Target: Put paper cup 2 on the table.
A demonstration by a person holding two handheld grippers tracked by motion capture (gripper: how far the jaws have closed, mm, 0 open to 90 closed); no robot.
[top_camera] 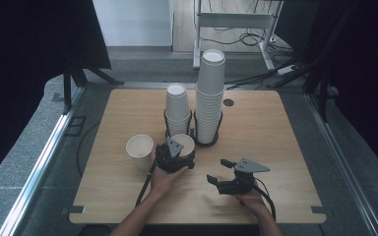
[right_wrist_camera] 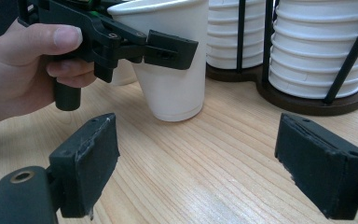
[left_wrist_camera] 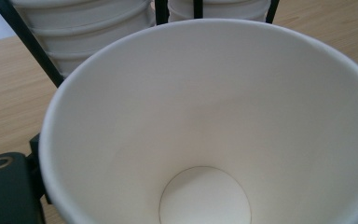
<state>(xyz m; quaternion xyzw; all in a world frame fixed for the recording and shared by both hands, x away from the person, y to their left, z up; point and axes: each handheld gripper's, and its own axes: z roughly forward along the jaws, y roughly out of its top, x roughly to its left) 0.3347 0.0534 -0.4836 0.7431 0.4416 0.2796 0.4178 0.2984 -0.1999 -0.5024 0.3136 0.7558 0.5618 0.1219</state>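
**A:** What step is this?

**B:** I judge it to be setting out single cups from the stacks. On the wooden table [top_camera: 275, 147] the left gripper [top_camera: 176, 150] has its jaws at the rim of a paper cup [right_wrist_camera: 172, 70]. That cup stands on the tabletop just in front of the black wire rack [top_camera: 206, 142].

**A:** Is it clamped or let go?

**B:** I cannot tell. One jaw lies against the outer wall, but whether the pads press is not clear. The right gripper [top_camera: 219, 171] is spread wide and empty, low over the table, near the person's edge.

**A:** And the next move?

**B:** Probably making sure the cup sits flat, then lifting the jaws straight off the rim so it does not tip.

**A:** The containers?

**B:** The rack holds a tall stack [top_camera: 210, 93] of nested cups and a shorter stack [top_camera: 177, 110] to its left. The gripped cup is empty, its white bottom bare. A second loose cup [top_camera: 140, 150] stands to its left, apart, and looks empty too.
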